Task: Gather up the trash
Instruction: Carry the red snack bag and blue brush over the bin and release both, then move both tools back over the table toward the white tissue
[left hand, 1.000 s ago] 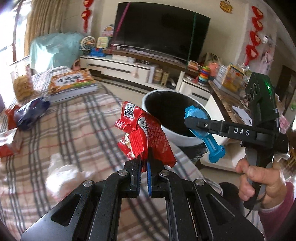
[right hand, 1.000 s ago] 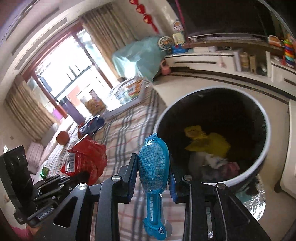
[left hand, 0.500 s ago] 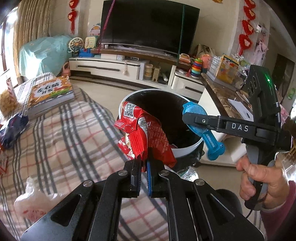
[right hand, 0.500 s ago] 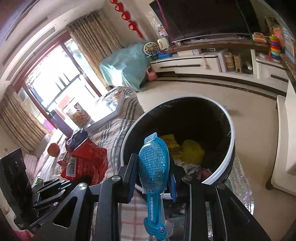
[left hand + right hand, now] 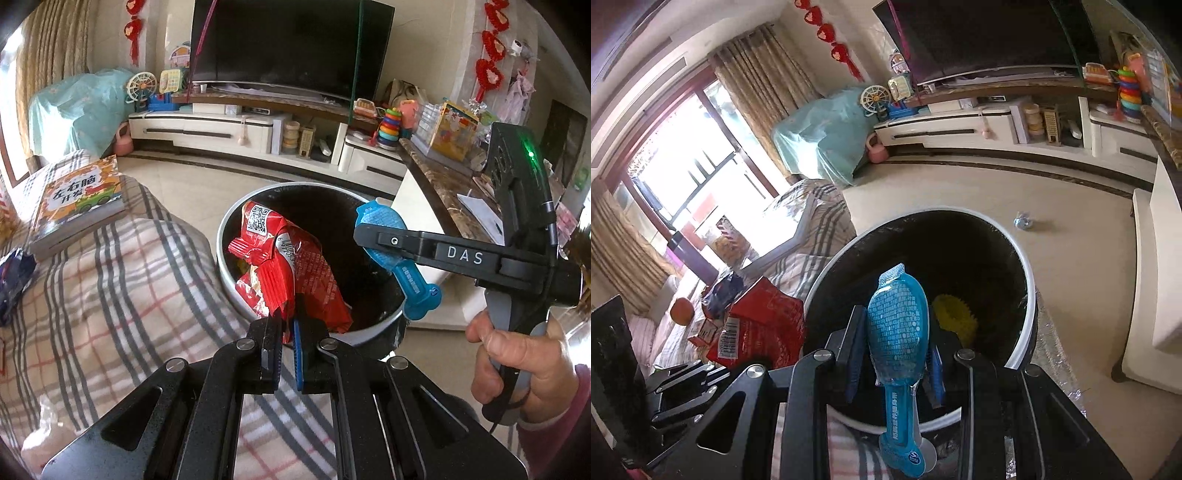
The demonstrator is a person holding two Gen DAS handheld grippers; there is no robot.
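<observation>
My left gripper [image 5: 287, 325] is shut on a crumpled red snack wrapper [image 5: 291, 266], which hangs over the near left rim of the white-rimmed black trash bin [image 5: 225, 225]. The right gripper [image 5: 894, 354], seen from the side in the left wrist view [image 5: 364, 229], is shut on a blue spoon-shaped plastic package [image 5: 897, 332] held above the bin's [image 5: 1027, 295] opening. The same blue package [image 5: 391, 254] shows in the left wrist view over the bin's right side. Yellow trash [image 5: 955, 317] lies inside the bin. The red wrapper [image 5: 761, 325] appears at the left of the right wrist view.
A plaid-covered surface [image 5: 110, 288] bears a picture book [image 5: 77, 203], a dark blue wrapper [image 5: 13, 280] and a white plastic scrap [image 5: 48, 439]. A small foil scrap [image 5: 1024, 222] lies on the floor beyond the bin. A TV cabinet [image 5: 240, 129] and marble counter [image 5: 443, 184] stand behind.
Both grippers have travelled with their trash from above the plaid cloth to over the bin. The bin now fills more of both views; the grips are unchanged.
</observation>
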